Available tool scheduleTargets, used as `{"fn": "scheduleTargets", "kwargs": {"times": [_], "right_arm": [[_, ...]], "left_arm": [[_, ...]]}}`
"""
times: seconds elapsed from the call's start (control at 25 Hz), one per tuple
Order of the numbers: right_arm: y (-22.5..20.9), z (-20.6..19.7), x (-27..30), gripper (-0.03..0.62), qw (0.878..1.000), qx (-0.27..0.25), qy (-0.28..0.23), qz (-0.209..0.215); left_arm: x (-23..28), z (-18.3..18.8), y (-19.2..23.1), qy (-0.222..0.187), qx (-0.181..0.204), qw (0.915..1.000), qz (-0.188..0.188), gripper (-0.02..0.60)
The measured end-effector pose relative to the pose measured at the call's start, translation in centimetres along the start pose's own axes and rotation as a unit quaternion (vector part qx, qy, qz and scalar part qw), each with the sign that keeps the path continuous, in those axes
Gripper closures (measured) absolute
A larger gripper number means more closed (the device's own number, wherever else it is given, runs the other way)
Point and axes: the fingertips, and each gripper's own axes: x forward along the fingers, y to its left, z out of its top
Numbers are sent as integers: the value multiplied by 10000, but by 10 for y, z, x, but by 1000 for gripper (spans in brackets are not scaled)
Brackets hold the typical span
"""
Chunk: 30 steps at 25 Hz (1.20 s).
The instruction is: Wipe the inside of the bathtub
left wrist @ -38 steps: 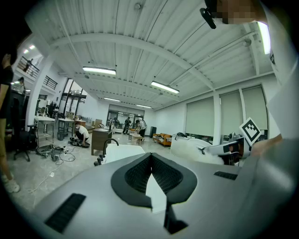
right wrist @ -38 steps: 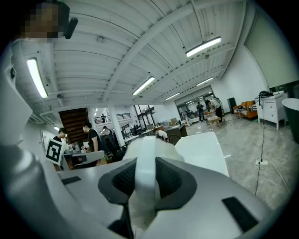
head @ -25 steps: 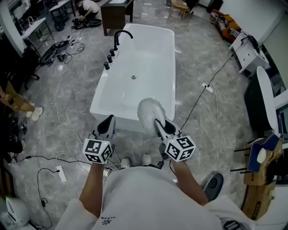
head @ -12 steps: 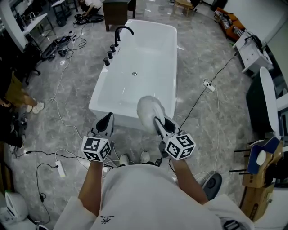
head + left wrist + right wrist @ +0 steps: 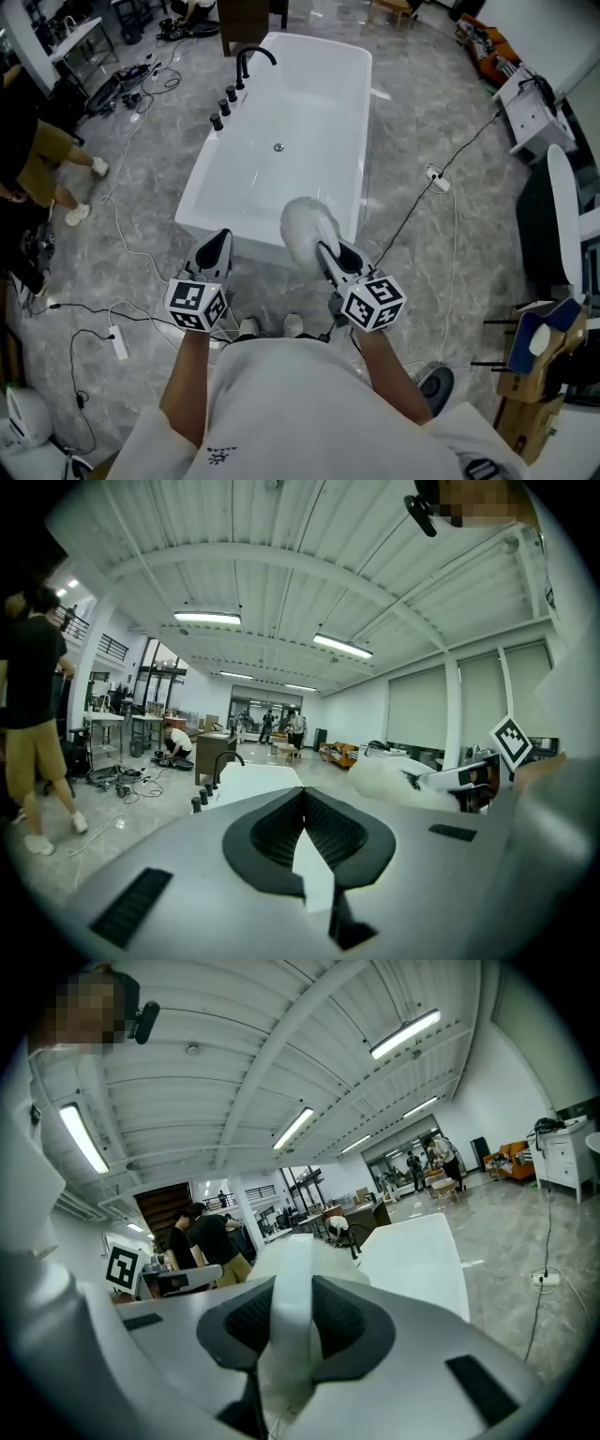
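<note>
The white bathtub (image 5: 291,112) stands ahead of me on the grey marble floor, its drain (image 5: 278,147) at mid-basin and a black faucet (image 5: 251,58) on its left rim. My right gripper (image 5: 324,249) is shut on the flat white handle (image 5: 292,1299) of a fluffy white duster (image 5: 305,228), which hangs over the tub's near end. My left gripper (image 5: 221,238) is shut with nothing in it, short of the tub's near left corner. The tub (image 5: 251,782) and the duster (image 5: 386,780) also show in the left gripper view.
Cables (image 5: 127,234) trail over the floor at left, with a power strip (image 5: 118,343). Another cable runs to a socket block (image 5: 435,180) right of the tub. A person in a black shirt and tan shorts (image 5: 42,150) stands at far left. White furniture (image 5: 531,101) lines the right.
The tub has drawn slightly nearer in the head view. The person at left has stepped further into view. Both grippers hold the same pose, the duster still in the right one.
</note>
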Motion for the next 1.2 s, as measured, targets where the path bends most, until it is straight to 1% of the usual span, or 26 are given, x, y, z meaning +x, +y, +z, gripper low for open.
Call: {"fn": "scheduleTargets", "kwargs": {"times": [0.24, 0.56, 0.8, 0.96, 1.2], "right_arm": [[-16, -3, 9, 491, 9996, 8, 188, 199], [-15, -4, 30, 491, 9984, 41, 332, 450], [-9, -4, 54, 491, 9980, 9, 381, 504], [-16, -7, 68, 491, 9982, 74, 423, 415], [-19, -13, 106, 491, 9978, 179, 540, 340]], "left_arm": [[5, -2, 6, 50, -59, 9996, 257, 569], [8, -10, 15, 233, -60, 9987, 440, 569], [21, -17, 30, 293, -134, 9989, 354, 571], [33, -22, 40, 370, -174, 9988, 269, 569], [52, -29, 74, 498, -236, 9984, 138, 569]]}}
